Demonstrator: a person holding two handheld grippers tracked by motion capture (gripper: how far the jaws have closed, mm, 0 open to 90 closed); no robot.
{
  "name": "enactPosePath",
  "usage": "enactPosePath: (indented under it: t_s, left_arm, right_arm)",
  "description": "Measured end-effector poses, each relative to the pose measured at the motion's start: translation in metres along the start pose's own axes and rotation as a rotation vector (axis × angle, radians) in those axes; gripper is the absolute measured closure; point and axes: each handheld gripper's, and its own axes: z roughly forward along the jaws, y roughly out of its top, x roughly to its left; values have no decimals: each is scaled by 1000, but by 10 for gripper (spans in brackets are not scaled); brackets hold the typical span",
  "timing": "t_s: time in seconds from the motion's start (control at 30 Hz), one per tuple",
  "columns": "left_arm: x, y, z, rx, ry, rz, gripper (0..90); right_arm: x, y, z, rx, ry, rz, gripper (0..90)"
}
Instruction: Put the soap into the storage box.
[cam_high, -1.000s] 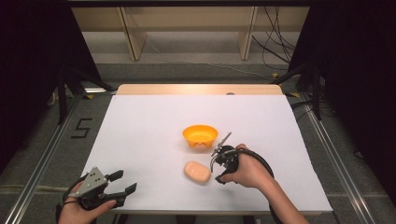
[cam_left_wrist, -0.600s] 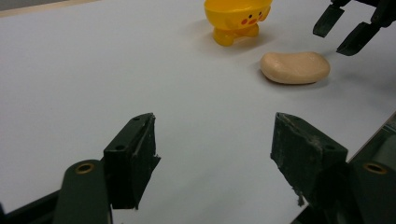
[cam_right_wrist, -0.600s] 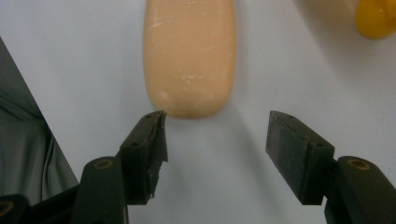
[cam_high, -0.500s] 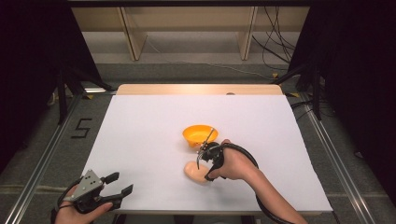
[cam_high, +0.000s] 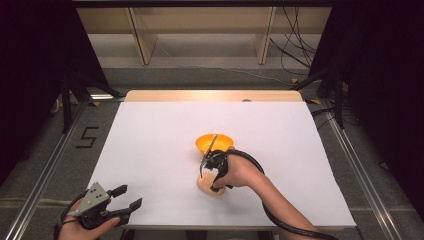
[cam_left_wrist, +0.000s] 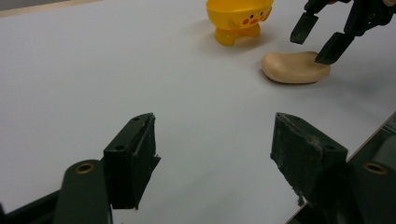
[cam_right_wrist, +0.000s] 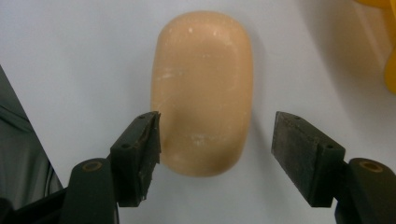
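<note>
Worktop (cam_high: 150, 145): covered by a white sheet, bare apart from two things near its middle, so both sit within easy reach of the right hand and well away from the edges.

Yellow bowl (cam_high: 214, 142): a small footed cup with a chick face printed on its side, visible in the left gripper view (cam_left_wrist: 239, 18). It stands upright, mouth up, just beyond the work, likely the receiving vessel for the piece in front of it.

Tan oval piece (cam_right_wrist: 201, 91): soap-like, smooth, rounded, lying flat on the sheet just in front of the bowl on the person's side, apart from it.

Right gripper (cam_high: 206, 176): angled down over the oval. Its jaws have just been opening and now stand wide, one on each long side of the oval's near end, straddling the short width. The left jaw overlaps the oval's edge in the right gripper view; no squeeze shows. Judgement: the spread is set to clear the width before closing for a lift.

Left gripper (cam_high: 120, 202): parked at the near-left corner of the worktop, jaws wide with nothing between, kept out of the way.
</note>
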Motion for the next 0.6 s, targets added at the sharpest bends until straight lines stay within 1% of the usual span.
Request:
enactPosePath:
  t_s: [0.03, 0.07, 0.13, 0.17, 0.23, 0.27, 0.3, 0.33, 0.37, 0.4, 0.43, 0.5, 0.53, 0.57, 0.6]
  left_arm:
    - [0, 0, 0, -1, -1, -1, 306]
    - [0, 0, 0, 0, -2, 0, 306]
    - [0, 0, 0, -1, -1, -1, 306]
    - [0, 0, 0, -1, -2, -1, 306]
    - [0, 0, 0, 0, 0, -4, 306]
    - [0, 0, 0, 0, -1, -1, 306]
    - [0, 0, 0, 0, -1, -3, 306]
    - [0, 0, 0, 0, -1, -1, 305]
    - [0, 0, 0, -6, -7, -5, 306]
    - [1, 0, 0, -4, -12, -3, 306]
    - [0, 0, 0, -1, -2, -1, 306]
    - [0, 0, 0, 1, -2, -1, 306]
    - [0, 0, 0, 1, -1, 0, 306]
    - [0, 0, 0, 0, -1, -4, 306]
    - [0, 0, 0, 0, -1, -5, 306]
  right_arm:
    - [2, 3, 0, 17, 13, 22, 332]
    - [1, 7, 1, 2, 23, -9, 329]
    - [1, 8, 2, 5, 24, -6, 325]
    - [1, 11, 5, 5, 24, -17, 322]
    - [1, 12, 6, 14, 23, -11, 320]
    - [0, 13, 11, 12, 24, -29, 315]
    - [0, 13, 11, 12, 24, -29, 315]
    - [0, 13, 12, 24, 28, -19, 312]
    - [-1, 14, 14, 22, 33, -29, 311]
    - [1, 14, 14, 25, 34, -17, 309]
    - [1, 15, 15, 33, 37, -13, 308]
    - [1, 15, 17, 36, 41, -14, 306]
    - [0, 17, 17, 37, 42, -36, 305]
    - [2, 17, 19, 38, 36, -29, 304]
    - [5, 20, 21, 49, 44, -18, 297]
